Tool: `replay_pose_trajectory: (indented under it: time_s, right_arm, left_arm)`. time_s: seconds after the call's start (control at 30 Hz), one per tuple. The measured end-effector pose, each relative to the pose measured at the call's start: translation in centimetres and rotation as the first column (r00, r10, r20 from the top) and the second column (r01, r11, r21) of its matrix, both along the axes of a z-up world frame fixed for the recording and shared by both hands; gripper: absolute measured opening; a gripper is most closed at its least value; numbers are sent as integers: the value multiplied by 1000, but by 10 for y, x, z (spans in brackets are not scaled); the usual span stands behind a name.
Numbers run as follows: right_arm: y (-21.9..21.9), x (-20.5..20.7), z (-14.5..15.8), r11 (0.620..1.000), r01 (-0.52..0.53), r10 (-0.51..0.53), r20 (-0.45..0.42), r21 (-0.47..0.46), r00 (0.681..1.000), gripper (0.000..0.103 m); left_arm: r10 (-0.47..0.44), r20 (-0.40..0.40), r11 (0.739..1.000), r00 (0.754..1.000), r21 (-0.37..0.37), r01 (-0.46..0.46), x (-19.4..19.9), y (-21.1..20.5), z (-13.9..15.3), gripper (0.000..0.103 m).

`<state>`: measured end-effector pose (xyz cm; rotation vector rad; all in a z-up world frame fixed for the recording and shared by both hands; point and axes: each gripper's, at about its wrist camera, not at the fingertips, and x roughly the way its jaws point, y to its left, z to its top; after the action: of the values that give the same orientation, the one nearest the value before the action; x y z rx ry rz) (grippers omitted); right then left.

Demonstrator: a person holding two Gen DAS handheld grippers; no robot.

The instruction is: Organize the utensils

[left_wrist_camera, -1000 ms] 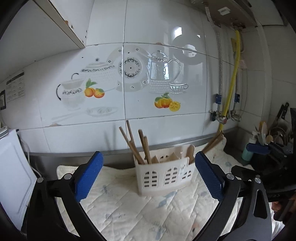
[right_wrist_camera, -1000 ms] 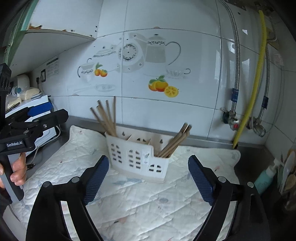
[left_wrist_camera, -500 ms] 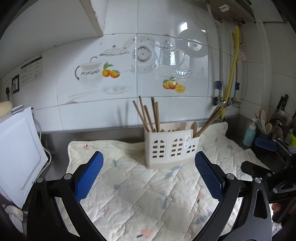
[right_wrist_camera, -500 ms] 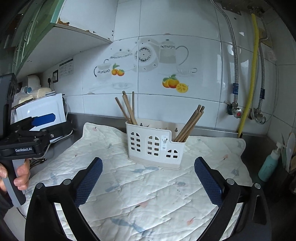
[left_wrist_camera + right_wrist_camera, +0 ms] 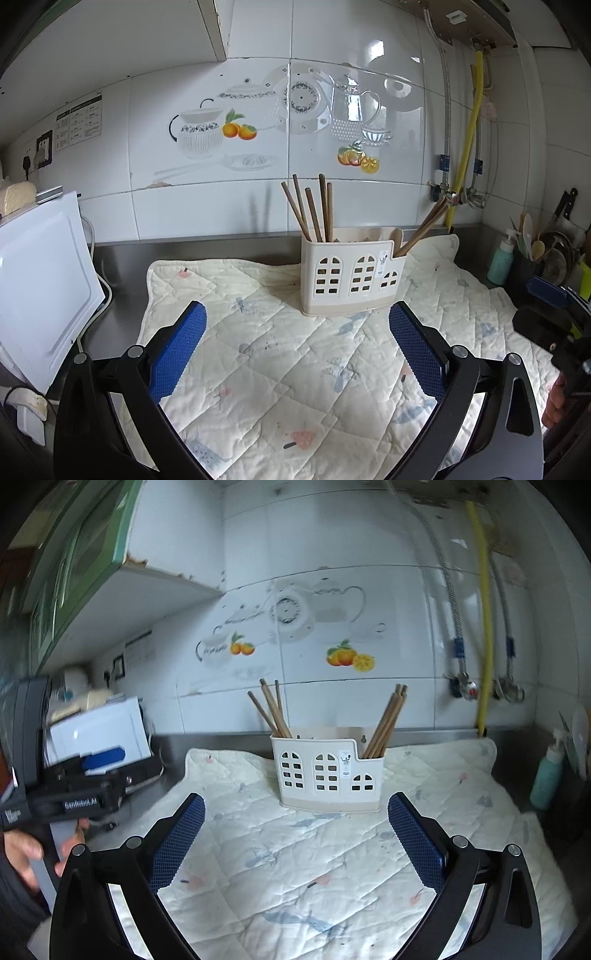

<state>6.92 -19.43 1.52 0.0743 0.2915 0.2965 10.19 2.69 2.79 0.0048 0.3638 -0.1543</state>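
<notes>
both grippers released and empty, left gripper (image 5: 297,325), right gripper (image 5: 295,814), utensil holder (image 5: 327,771) near mat's (image 5: 295,867) far edge

A pale quilted mat (image 5: 280,369) with small printed shapes covers the steel bench (image 5: 122,314). At the left of the frame stands a white appliance (image 5: 40,280) with a cord beside it. The white tiled wall (image 5: 369,55) carries teapot and fruit decals (image 5: 236,127). A yellow hose (image 5: 467,147) runs down the upper right, beside braided metal hoses. A teal bottle (image 5: 500,262) stands at the right edge, by a dark pot of spoons (image 5: 532,243).
</notes>
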Motion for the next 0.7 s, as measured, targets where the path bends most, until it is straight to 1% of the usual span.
replay_pose_trajectory:
  time_s: [0.07,0.13,0.23,0.3,0.4,0.5,0.63,0.7]
  right_arm:
    - [-4,1,-2,1000,3,-3,-19,22,1000,96]
    - [-5,3,-3,1000,18,-17,-45,17,999,96]
    - [-9,1,-6,999,36,-35,-39,28,999,96]
    - [-11,1,-9,999,35,-33,-54,32,998,96]
    - [-8,1,-12,999,29,-31,-69,-23,997,96]
    - [-1,-2,-16,994,31,-38,-72,-101,997,96]
    - [2,-2,-22,990,34,-47,-93,-135,995,96]
    - [5,-2,-25,984,54,-72,-103,-171,992,96]
  left_arm:
    - [-1,0,1000,1000,2,1,-2,0,-1,98]
    - [-4,-4,1000,1000,-1,4,-4,0,-3,98]
    - [-9,-11,1000,1000,0,9,-6,-2,-7,98]
    - [-12,-18,1000,1000,5,12,-8,-4,-10,98]
    - [-17,-26,1000,1000,15,18,-10,-8,-16,98]
    - [-32,-41,999,999,6,32,-13,-12,-22,98]
    - [-26,-56,1000,998,10,27,-15,-16,-29,98]
    - [-20,-64,1000,998,15,21,-16,-17,-32,98]
